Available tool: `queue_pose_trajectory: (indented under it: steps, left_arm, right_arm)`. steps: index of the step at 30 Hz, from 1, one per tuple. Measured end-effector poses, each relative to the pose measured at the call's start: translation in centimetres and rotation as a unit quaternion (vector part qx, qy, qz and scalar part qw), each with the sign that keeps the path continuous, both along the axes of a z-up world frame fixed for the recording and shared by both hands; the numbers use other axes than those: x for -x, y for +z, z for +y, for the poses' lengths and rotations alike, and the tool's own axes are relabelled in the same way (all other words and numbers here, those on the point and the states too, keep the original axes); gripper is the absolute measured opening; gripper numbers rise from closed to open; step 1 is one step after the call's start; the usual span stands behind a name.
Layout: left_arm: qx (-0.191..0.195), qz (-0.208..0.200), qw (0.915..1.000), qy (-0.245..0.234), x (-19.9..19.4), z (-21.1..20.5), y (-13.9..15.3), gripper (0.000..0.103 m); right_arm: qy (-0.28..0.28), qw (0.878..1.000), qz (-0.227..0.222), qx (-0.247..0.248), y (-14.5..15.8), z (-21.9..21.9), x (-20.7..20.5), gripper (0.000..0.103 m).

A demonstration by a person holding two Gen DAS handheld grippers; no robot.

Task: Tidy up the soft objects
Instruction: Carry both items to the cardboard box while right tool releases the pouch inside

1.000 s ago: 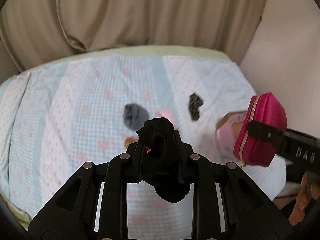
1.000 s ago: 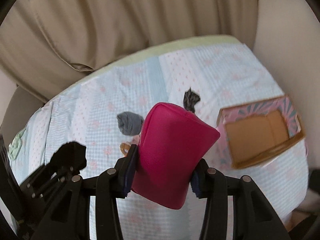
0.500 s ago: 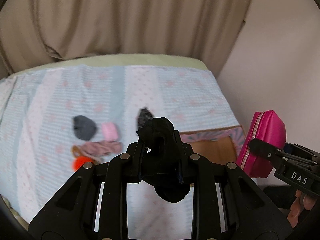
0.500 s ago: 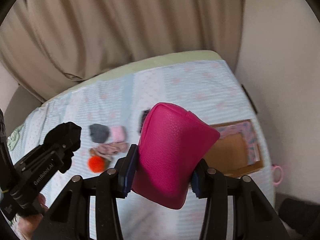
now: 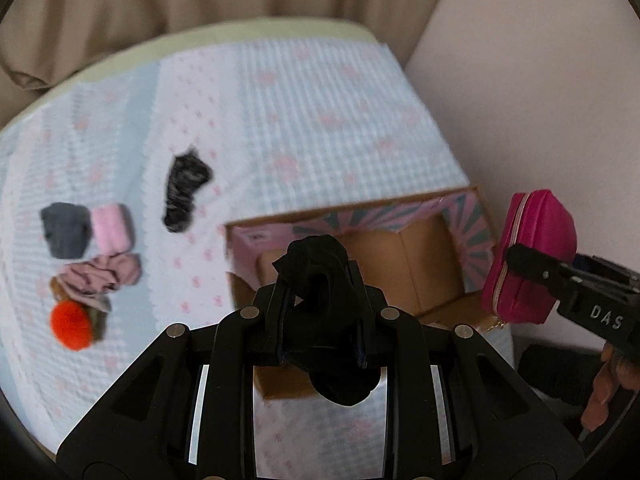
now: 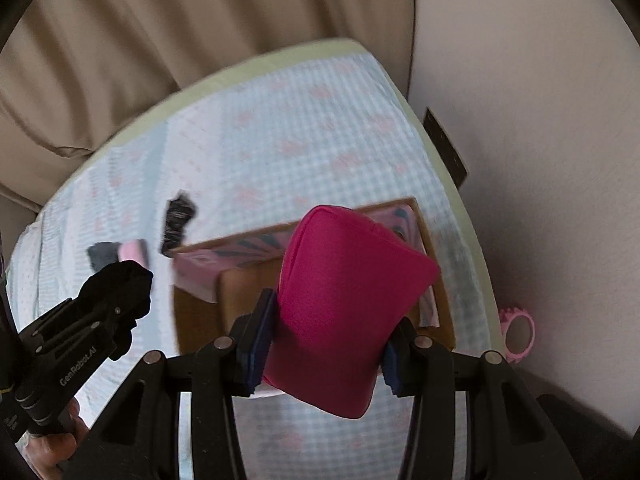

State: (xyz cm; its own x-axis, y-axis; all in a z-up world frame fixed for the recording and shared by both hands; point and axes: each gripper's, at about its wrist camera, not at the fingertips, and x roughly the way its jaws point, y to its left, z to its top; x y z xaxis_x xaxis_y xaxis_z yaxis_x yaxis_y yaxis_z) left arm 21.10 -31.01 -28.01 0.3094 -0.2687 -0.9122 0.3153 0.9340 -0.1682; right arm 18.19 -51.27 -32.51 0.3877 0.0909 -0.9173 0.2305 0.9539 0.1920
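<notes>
Carrying both loads to the open cardboard box with pink patterned flaps (image 5: 424,256) | your left gripper (image 5: 322,320) clamps a black knotted fabric bundle (image 5: 320,276) above it | your right gripper (image 6: 326,344) squeezes a magenta zipped fabric pouch (image 6: 348,312) over it | next: lower, release inside.

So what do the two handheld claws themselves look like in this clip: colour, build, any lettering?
Both are matte black plastic linkages with silver pivot pins. The left claw shows white "GenRobot.AI" lettering along its body in the right wrist view. The right claw has dark blue pads on its fingers and white "DAS" lettering seen from the left wrist view. Bare skin shows behind each; no sleeves or cables are visible.
</notes>
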Motion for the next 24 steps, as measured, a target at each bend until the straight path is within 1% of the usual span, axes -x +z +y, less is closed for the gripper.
queue_pose_trajectory:
  steps: [5, 9, 11, 14, 16, 17, 18, 19, 20, 21, 22, 24]
  left_arm:
    - [-0.031, 0.048, 0.9981, -0.022, -1.4, -2.7, -6.4, 0.021]
    - [-0.052, 0.088, 0.9936, -0.047, -1.5, -4.7, -11.1, 0.021]
    - [-0.064, 0.104, 0.9909, -0.057, -1.4, -5.4, -12.8, 0.021]
    - [-0.075, 0.119, 0.9880, -0.064, -1.5, -5.7, -14.3, 0.021]
    - [-0.077, 0.117, 0.9874, -0.074, -1.5, -6.0, -14.6, 0.021]
    - [-0.079, 0.111, 0.9873, -0.081, -1.4, -6.1, -14.5, 0.023]
    - [-0.083, 0.106, 0.9867, -0.091, -1.3, -6.3, -14.4, 0.038]
    - [-0.086, 0.104, 0.9859, -0.099, -1.1, -6.5, -14.4, 0.056]
    - [-0.084, 0.107, 0.9852, -0.104, -1.0, -6.5, -14.4, 0.099]
    - [-0.081, 0.113, 0.9847, -0.105, -0.8, -6.4, -14.5, 0.103]
    - [-0.080, 0.111, 0.9853, -0.103, -0.5, -6.2, -14.4, 0.103]
    - [-0.075, 0.112, 0.9861, -0.098, -0.1, -5.5, -14.4, 0.103]
  right_arm:
    - [0.009, 0.999, 0.047, -0.015, -5.2, -1.8, -2.0, 0.042]
    - [0.018, 0.995, 0.087, -0.034, -9.0, -2.4, -3.7, 0.042]
    - [0.022, 0.994, 0.099, -0.045, -10.4, -2.5, -4.3, 0.042]
    - [0.033, 0.992, 0.109, -0.045, -11.5, -2.1, -4.9, 0.043]
    - [0.042, 0.992, 0.111, -0.046, -11.8, -2.0, -5.3, 0.043]
    - [0.046, 0.991, 0.115, -0.049, -12.0, -1.9, -5.5, 0.045]
    - [0.046, 0.990, 0.120, -0.050, -12.2, -1.8, -5.7, 0.049]
    - [0.044, 0.990, 0.121, -0.050, -12.4, -1.9, -5.9, 0.061]
    - [0.041, 0.991, 0.118, -0.049, -12.4, -2.0, -5.9, 0.072]
    - [0.042, 0.991, 0.114, -0.051, -12.4, -2.0, -6.0, 0.099]
    - [0.044, 0.992, 0.109, -0.054, -12.3, -2.0, -6.1, 0.103]
    - [0.048, 0.992, 0.105, -0.053, -12.2, -1.9, -6.2, 0.103]
